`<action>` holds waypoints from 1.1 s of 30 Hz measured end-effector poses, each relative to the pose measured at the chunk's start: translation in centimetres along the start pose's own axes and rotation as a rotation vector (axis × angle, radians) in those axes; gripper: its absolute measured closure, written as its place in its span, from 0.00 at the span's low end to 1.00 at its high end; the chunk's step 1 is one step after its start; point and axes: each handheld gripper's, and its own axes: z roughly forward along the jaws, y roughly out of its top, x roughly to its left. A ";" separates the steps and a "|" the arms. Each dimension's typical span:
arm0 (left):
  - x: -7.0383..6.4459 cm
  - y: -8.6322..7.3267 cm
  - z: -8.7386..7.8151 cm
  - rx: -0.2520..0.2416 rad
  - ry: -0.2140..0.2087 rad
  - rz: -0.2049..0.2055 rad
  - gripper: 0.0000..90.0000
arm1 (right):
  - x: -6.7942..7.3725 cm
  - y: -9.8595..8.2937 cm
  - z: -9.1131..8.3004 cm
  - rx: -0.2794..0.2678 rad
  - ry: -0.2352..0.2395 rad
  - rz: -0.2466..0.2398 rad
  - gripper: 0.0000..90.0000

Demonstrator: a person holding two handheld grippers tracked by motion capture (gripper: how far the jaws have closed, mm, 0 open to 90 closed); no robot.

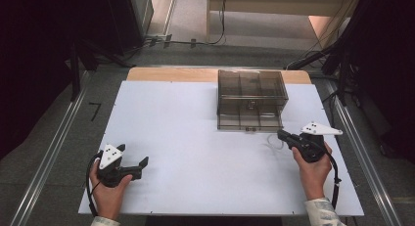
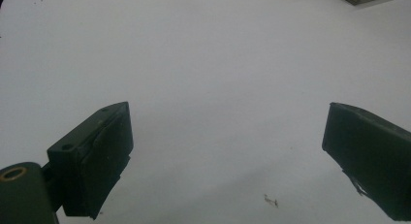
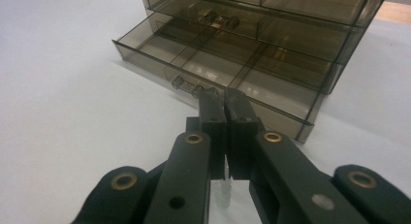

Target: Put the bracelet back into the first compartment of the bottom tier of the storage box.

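Right gripper view: our right tool [image 3: 224, 100] is pressed together before the open lower drawer [image 3: 213, 71]; our left tool [image 2: 228, 156] is spread over the white surface [image 2: 194, 64].

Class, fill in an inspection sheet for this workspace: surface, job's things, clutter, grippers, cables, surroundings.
Surface: white board on a wooden table, mostly bare.
Job's things: smoky clear drawer box, bottom drawer pulled out, its compartments look empty.
Clutter: tiny speck on the board.
Grippers: left hand-held gripper jaws wide apart, holding nothing; right hand-held gripper jaws together, near the drawer's handle.
Cables: one trails from each gripper; others on the floor behind.
Surroundings: grey floor, metal rails, dark stands.
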 end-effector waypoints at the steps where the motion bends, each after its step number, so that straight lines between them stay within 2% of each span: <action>1: 0.0 0.0 0.0 0.001 0.000 0.000 0.05 | 0.1 0.0 0.1 0.001 0.002 0.000 0.95; 26: -0.1 0.0 0.0 -0.001 -0.001 0.006 0.05 | 1.1 1.5 2.2 0.000 0.034 -0.011 0.95; 33: 0.0 0.0 0.0 -0.002 -0.002 0.006 0.05 | 1.5 2.5 2.6 -0.012 0.043 -0.030 0.95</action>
